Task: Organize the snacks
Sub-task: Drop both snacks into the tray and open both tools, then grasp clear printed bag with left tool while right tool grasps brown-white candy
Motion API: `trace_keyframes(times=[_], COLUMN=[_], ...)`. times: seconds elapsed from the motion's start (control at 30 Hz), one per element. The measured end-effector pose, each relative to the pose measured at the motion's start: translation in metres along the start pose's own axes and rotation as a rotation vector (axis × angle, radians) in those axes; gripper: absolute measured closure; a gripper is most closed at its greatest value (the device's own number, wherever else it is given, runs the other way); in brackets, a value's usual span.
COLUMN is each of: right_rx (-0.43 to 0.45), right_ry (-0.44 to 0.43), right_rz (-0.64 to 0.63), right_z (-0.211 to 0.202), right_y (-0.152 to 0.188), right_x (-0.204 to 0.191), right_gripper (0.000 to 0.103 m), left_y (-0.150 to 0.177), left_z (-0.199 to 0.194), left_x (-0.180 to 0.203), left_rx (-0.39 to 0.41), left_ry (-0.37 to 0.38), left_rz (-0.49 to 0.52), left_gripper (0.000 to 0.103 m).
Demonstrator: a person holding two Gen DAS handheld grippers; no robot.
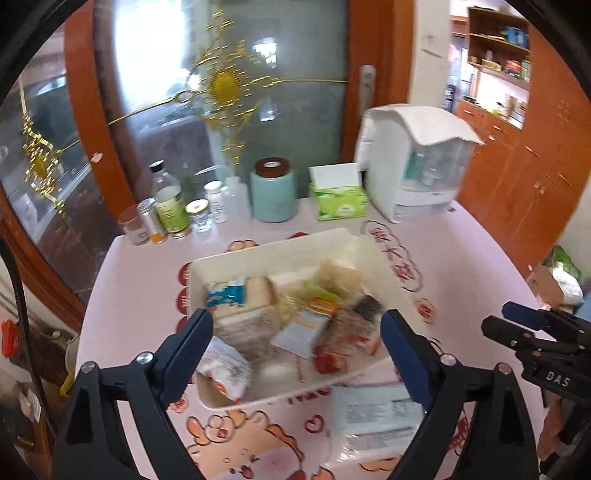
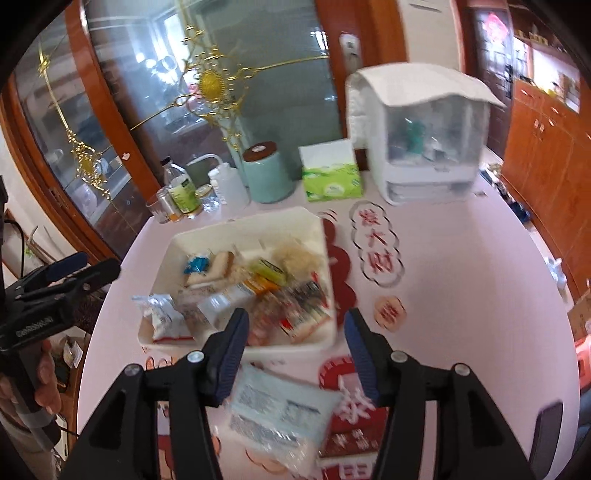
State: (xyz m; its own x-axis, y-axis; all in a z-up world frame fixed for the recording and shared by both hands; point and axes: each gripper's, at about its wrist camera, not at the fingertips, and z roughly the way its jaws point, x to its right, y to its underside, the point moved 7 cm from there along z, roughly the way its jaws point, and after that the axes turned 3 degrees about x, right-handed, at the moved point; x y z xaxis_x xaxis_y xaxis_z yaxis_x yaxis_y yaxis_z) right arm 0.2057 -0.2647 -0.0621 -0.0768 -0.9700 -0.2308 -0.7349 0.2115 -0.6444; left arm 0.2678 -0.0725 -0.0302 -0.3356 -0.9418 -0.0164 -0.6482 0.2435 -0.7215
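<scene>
Snack-filled white bin (image 2: pixel 303 221); pale, seemingly clear-wrapped packet (image 2: pixel 280 410) lies just beside.

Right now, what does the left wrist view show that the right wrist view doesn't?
Only the left wrist view shows the open wooden shelving at upper right, a small white pill bottle among the bottles, and the right gripper from the side.

Only the right wrist view shows the red decoration on the dark door, and the left gripper with the hand holding it.

Both show the white bin of snacks, the pale blue packet lying outside it, the teal canister, green tissue box and white organizer.
</scene>
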Motion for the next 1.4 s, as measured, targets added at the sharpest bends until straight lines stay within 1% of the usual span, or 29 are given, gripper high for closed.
trace_keyframes(times=[0.13, 0.23, 0.3, 0.4, 0.43, 0.5, 0.63, 0.67, 0.73, 0.8, 0.83, 0.87, 0.97, 1.1, 1.2, 1.23, 1.3, 1.4], right_rx=[-0.030, -0.055, -0.074, -0.103, -0.116, -0.149, -0.199, -0.209, -0.228, -0.249, -0.257, -0.267, -0.294, -0.321, -0.331, -0.333, -0.338, -0.343], right_ry=[0.025, 0.045, 0.049, 0.051, 0.050, 0.049, 0.047, 0.046, 0.048, 0.048, 0.049, 0.047, 0.040, 0.033, 0.024, 0.026, 0.023, 0.020], right_rz=[0.038, 0.060, 0.083, 0.119, 0.131, 0.156, 0.186, 0.193, 0.211, 0.231, 0.239, 0.248, 0.248, 0.262, 0.292, 0.302, 0.324, 0.355], right_z=[-0.012, -0.017, -0.019, -0.019, -0.019, -0.015, -0.009, -0.007, -0.002, 0.004, 0.008, 0.011, 0.020, 0.033, 0.041, 0.044, 0.049, 0.056], right_y=[0.032, 0.055, 0.070, 0.091, 0.099, 0.117, 0.141, 0.146, 0.153, 0.161, 0.164, 0.167, 0.175, 0.185, 0.190, 0.191, 0.193, 0.196], right_x=[0.030, 0.048, 0.060, 0.074, 0.079, 0.087, 0.093, 0.094, 0.096, 0.096, 0.096, 0.095, 0.089, 0.081, 0.077, 0.075, 0.073, 0.071], right_gripper=[0.047, 0.047, 0.047, 0.047, 0.047, 0.047, 0.047, 0.047, 0.047, 0.047, 0.047, 0.047, 0.047, 0.047, 0.047, 0.047, 0.047, 0.047], left_y=[0.014, 0.029, 0.039, 0.057, 0.066, 0.079, 0.113, 0.120, 0.139, 0.154, 0.165, 0.171, 0.193, 0.213, 0.216, 0.216, 0.218, 0.224], left_z=[-0.002, 0.002, 0.006, 0.020, 0.026, 0.035, 0.056, 0.059, 0.068, 0.075, 0.078, 0.080, 0.085, 0.096, 0.096, 0.097, 0.104, 0.113], left_x=[0.036, 0.061, 0.076, 0.099, 0.107, 0.116, 0.126, 0.126, 0.130, 0.132, 0.135, 0.136, 0.142, 0.148, 0.153, 0.155, 0.159, 0.165], left_rx=[0.004, -0.012, -0.028, -0.071, -0.093, -0.124, -0.193, -0.205, -0.240, -0.270, -0.295, -0.303, -0.291, -0.254, -0.221, -0.222, -0.240, -0.280], left_ry=[0.023, 0.045, 0.083, 0.156, 0.183, 0.206, 0.226, 0.231, 0.247, 0.263, 0.284, 0.293, 0.301, 0.270, 0.294, 0.313, 0.326, 0.372], left_rz=[0.083, 0.135, 0.160, 0.234, 0.282, 0.353, 0.516, 0.544, 0.639, 0.710, 0.768, 0.802, 0.976, 1.154, 1.219, 1.231, 1.249, 1.261], left_gripper=[0.010, 0.010, 0.010, 0.010, 0.010, 0.010, 0.010, 0.010, 0.010, 0.010, 0.010, 0.010, 0.010, 0.010, 0.008, 0.008, 0.008, 0.004])
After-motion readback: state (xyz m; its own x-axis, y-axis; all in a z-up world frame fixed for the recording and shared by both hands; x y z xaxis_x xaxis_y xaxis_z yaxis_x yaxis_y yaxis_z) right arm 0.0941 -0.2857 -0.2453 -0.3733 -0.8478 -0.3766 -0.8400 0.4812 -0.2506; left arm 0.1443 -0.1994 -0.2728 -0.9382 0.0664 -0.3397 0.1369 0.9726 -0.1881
